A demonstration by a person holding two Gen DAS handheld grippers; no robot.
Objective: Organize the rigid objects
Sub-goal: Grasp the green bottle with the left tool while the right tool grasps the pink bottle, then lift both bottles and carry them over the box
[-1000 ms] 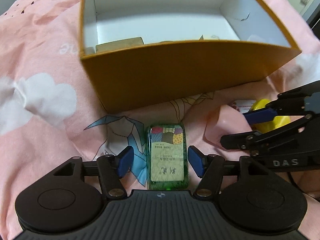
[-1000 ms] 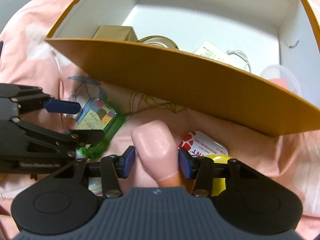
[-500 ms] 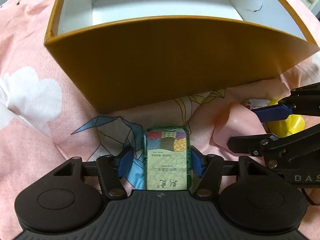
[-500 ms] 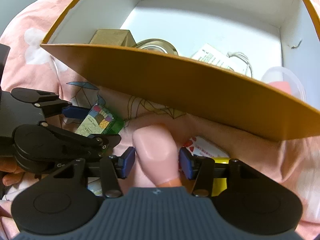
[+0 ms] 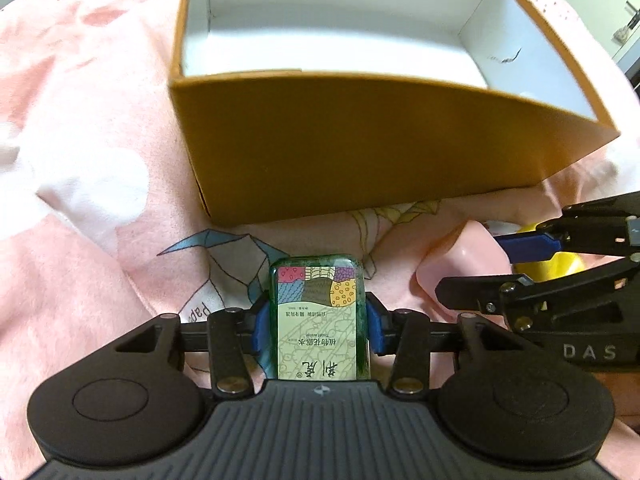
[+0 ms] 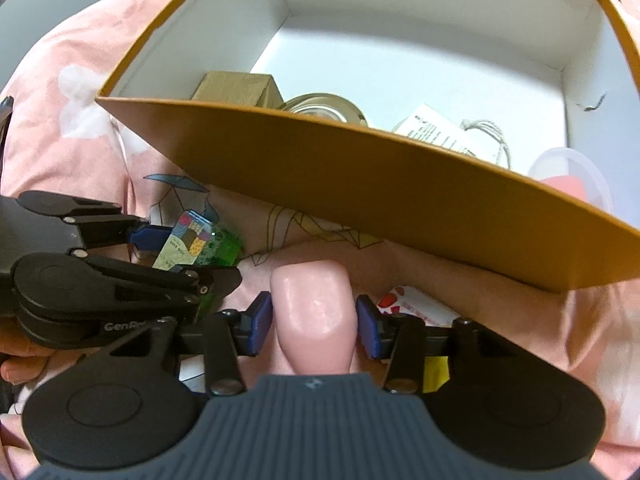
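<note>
My left gripper (image 5: 318, 326) is shut on a green bottle with a patterned label (image 5: 318, 312), held just above the pink blanket in front of the orange box (image 5: 360, 152). It also shows in the right wrist view (image 6: 188, 244). My right gripper (image 6: 314, 322) has its blue pads against the sides of a pale pink smooth object (image 6: 314, 308), which also shows in the left wrist view (image 5: 460, 264). The box (image 6: 360, 184) is open, white inside.
Inside the box lie a brown carton (image 6: 236, 88), a metal-lidded jar (image 6: 324, 108), a paper tag with a cord (image 6: 440, 132) and a clear lidded cup (image 6: 572, 176). A red-and-white packet (image 6: 416, 306) and a yellow object (image 5: 556, 268) lie on the blanket by the right gripper.
My left gripper has closed on the green bottle and lifted it a little. The right gripper has stayed around the pink object and shifted slightly toward the box.
</note>
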